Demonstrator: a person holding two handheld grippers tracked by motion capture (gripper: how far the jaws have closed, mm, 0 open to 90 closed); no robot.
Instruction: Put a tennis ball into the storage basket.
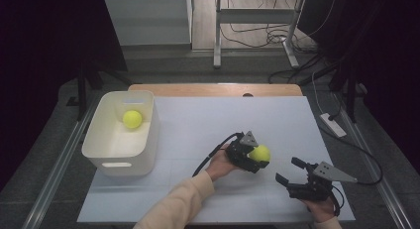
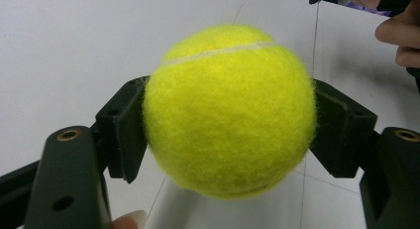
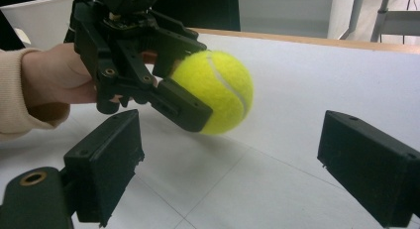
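Your left gripper (image 1: 253, 157) is clamped on a tennis ball (image 1: 260, 152), held just off the white table (image 1: 208, 125), well to the right of the white bin (image 1: 121, 135). No brand lettering can be read on the ball; only its white seam shows. Your right gripper (image 1: 289, 172) sits just right of it, jaws spread and holding nothing. A second tennis ball (image 1: 132, 119) lies inside the bin.

A fuzzy yellow-green felt tennis ball (image 2: 230, 112) bears 1 thin white curved seam. A second yellow-green ball (image 1: 132, 119) lies in a cream-white plastic bin (image 1: 101, 144). Matte black are both grippers' jaws. The table's board (image 1: 208, 122) is pale bluish white, edged in light wood.
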